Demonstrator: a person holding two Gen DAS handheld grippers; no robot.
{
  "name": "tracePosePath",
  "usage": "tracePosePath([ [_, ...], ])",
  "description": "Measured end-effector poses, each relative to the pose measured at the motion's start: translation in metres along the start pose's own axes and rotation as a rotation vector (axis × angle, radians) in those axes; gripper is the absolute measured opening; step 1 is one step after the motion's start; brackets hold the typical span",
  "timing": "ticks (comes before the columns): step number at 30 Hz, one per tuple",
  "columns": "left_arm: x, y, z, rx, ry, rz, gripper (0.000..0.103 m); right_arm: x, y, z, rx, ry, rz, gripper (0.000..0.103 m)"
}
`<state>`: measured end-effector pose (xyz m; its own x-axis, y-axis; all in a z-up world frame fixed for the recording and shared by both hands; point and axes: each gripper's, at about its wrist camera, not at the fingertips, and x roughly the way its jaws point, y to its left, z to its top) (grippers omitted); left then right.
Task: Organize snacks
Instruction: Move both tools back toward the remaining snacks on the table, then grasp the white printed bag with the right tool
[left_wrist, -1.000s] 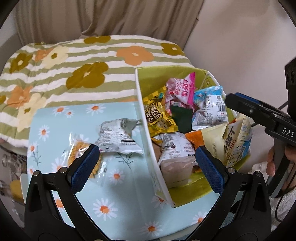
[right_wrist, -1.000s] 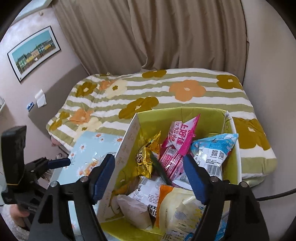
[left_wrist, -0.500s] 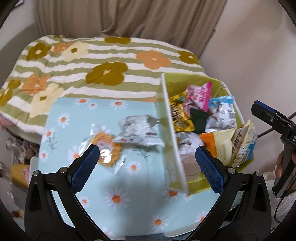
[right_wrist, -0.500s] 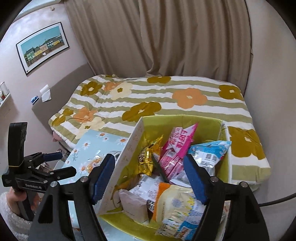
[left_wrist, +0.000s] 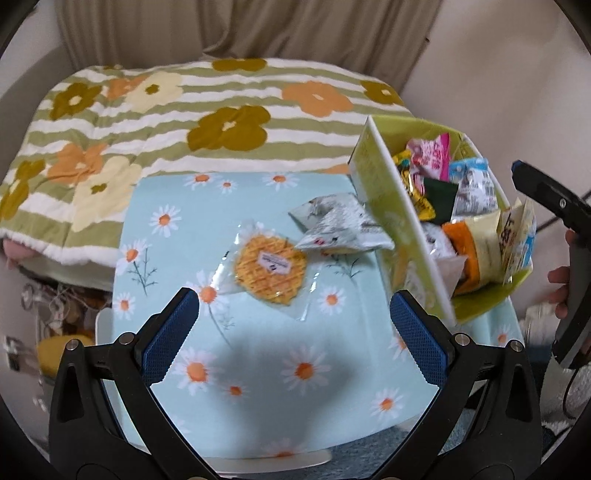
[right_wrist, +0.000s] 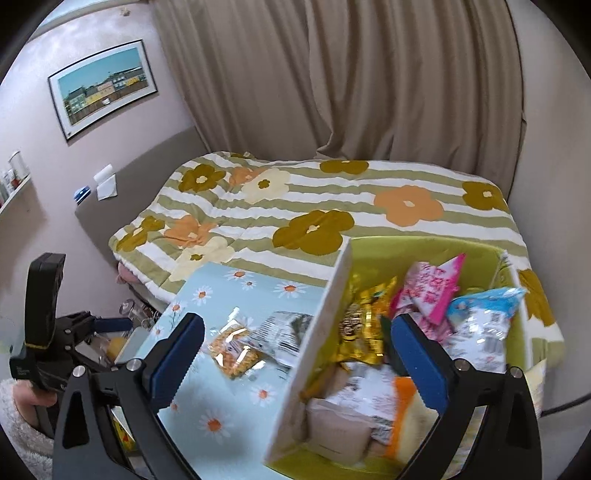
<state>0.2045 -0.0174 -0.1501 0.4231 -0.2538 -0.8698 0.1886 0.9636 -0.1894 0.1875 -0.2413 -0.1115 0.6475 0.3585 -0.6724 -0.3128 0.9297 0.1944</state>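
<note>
a: two snacks lie loose on the daisy-print desk (left_wrist: 258, 369), near the middle of the left wrist view: a round waffle cookie (left_wrist: 271, 268) in a clear wrapper, and a silver-white packet (left_wrist: 340, 225) up and to its right.

b: do those touch?

a: the packet's lower left corner overlaps the cookie's wrapper edge. the packet's right end lies against the white outer wall of the green box (left_wrist: 397, 218).

b: and the box?

a: it fills the right side of that view and is crammed with packets. a pink packet (left_wrist: 434, 157) stands at the top, a gold packet (left_wrist: 415, 186) left of it against the wall, a blue-and-white packet (left_wrist: 474, 184) at the right, and an orange-cornered packet (left_wrist: 461, 240) lower down.

b: how is the left tool?

a: the left tool (left_wrist: 295, 325) has its blue pads spread wide with nothing between them, above the bare cloth at the lower middle. the cookie sits just beyond the gap.

b: and the right one?

a: in the right wrist view, the right tool (right_wrist: 297, 360) is also spread wide and holds nothing. its left pad is over the desk, its right pad over the box's contents, and the box wall runs between them. the same tool shows at the right edge of the left wrist view, gripped by a hand (left_wrist: 561, 288).

b: anything behind?

a: a bed with a striped flower quilt (right_wrist: 332, 206), beige curtains (right_wrist: 332, 74), and a framed picture (right_wrist: 103, 86) in the upper left.
</note>
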Motion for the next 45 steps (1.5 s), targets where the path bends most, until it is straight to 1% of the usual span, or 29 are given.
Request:
tracePosePath([
  [3,0.006,0.017,0.002,0.053,0.027,-0.029,0.102,0.014,0.023,-0.003,0.037,0.016,-0.021,0.101],
  [6,0.013,0.035,0.005,0.098,0.048,-0.058,0.102,0.030,0.045,-0.005,0.050,0.048,-0.084,0.101],
  [8,0.017,0.048,0.007,0.117,0.060,-0.084,0.102,0.039,0.055,-0.006,0.086,0.052,-0.120,0.101],
  [10,0.022,0.060,0.010,0.141,0.072,-0.108,0.102,0.048,0.060,-0.008,0.128,0.060,-0.142,0.101],
  [12,0.030,0.072,0.014,0.168,0.087,-0.126,0.102,0.060,0.066,-0.010,0.157,0.075,-0.184,0.101],
  [15,0.044,0.084,0.019,0.184,0.111,-0.159,0.102,0.083,0.074,-0.011,0.157,0.118,-0.239,0.101],
  [17,0.057,0.087,0.023,0.195,0.129,-0.182,0.102,0.100,0.076,-0.010,0.141,0.154,-0.264,0.101],
  [23,0.086,0.088,0.023,0.224,0.167,-0.210,0.102,0.156,0.073,-0.010,0.086,0.281,-0.349,0.099],
  [24,0.091,0.089,0.021,0.222,0.173,-0.214,0.102,0.167,0.072,-0.010,0.066,0.313,-0.372,0.093],
  [25,0.095,0.090,0.021,0.218,0.177,-0.218,0.102,0.176,0.071,-0.011,0.053,0.335,-0.383,0.083],
  [27,0.100,0.093,0.019,0.206,0.186,-0.226,0.102,0.195,0.067,-0.013,0.025,0.398,-0.406,0.073],
  [30,0.106,0.096,0.018,0.182,0.196,-0.250,0.102,0.217,0.062,-0.018,-0.016,0.470,-0.457,0.072],
  [32,0.110,0.097,0.018,0.176,0.198,-0.260,0.102,0.226,0.060,-0.022,-0.048,0.509,-0.512,0.072],
  [39,0.114,0.099,0.020,0.166,0.196,-0.266,0.102,0.241,0.061,-0.027,-0.115,0.612,-0.595,0.072],
  [41,0.113,0.100,0.021,0.160,0.192,-0.267,0.102,0.243,0.064,-0.030,-0.138,0.627,-0.594,0.072],
  [44,0.111,0.102,0.021,0.156,0.189,-0.266,0.102,0.248,0.075,-0.040,-0.146,0.660,-0.538,0.069],
  [45,0.110,0.102,0.021,0.156,0.189,-0.265,0.102,0.250,0.078,-0.044,-0.161,0.663,-0.547,0.068],
])
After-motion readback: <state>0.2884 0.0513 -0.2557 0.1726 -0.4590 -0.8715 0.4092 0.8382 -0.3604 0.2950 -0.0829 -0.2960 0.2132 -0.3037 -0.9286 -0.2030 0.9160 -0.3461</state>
